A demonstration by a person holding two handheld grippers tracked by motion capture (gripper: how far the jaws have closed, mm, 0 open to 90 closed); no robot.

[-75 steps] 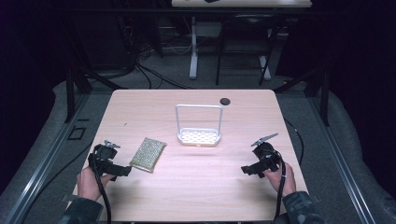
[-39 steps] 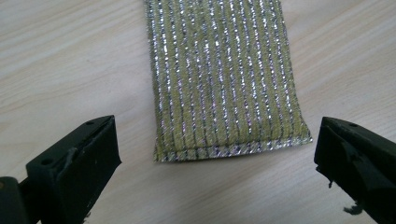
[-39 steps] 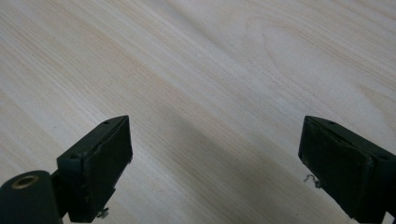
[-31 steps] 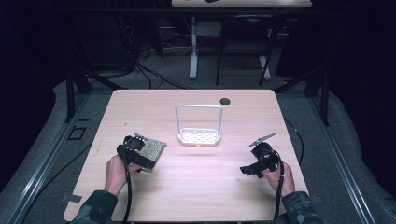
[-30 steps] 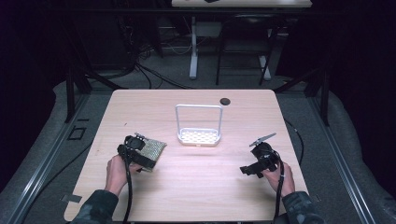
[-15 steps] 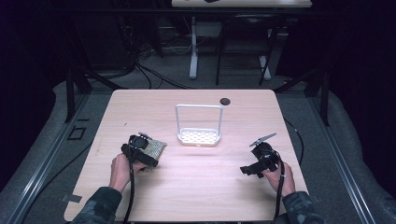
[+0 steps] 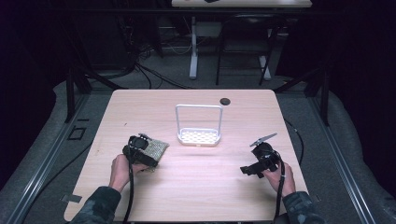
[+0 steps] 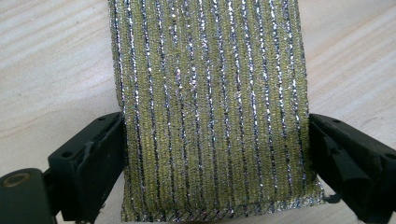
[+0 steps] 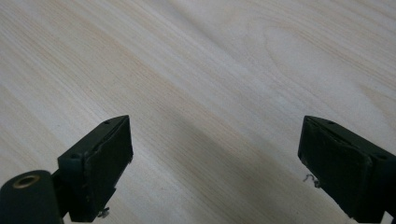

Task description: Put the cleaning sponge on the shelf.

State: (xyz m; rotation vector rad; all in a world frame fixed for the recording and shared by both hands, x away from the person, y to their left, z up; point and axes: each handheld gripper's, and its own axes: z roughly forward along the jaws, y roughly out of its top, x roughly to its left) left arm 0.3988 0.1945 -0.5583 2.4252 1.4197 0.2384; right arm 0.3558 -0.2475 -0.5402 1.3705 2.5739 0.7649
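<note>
Wood table (image 7: pixel 196 177), gold-silver striped cloth (image 8: pixel 210 107)

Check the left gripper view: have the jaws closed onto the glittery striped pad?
No. The left gripper stands open, one jaw on each side of the scouring pad, which lies flat on the table.

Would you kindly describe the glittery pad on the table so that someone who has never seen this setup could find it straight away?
Start at the light wooden table and find the white rack with the tall hoop handle near its middle. Left of the rack and nearer the person lies the scouring pad, flat between the open jaws of the left gripper. It is the one olive-gold rectangle with glittering silver stripes.
</note>
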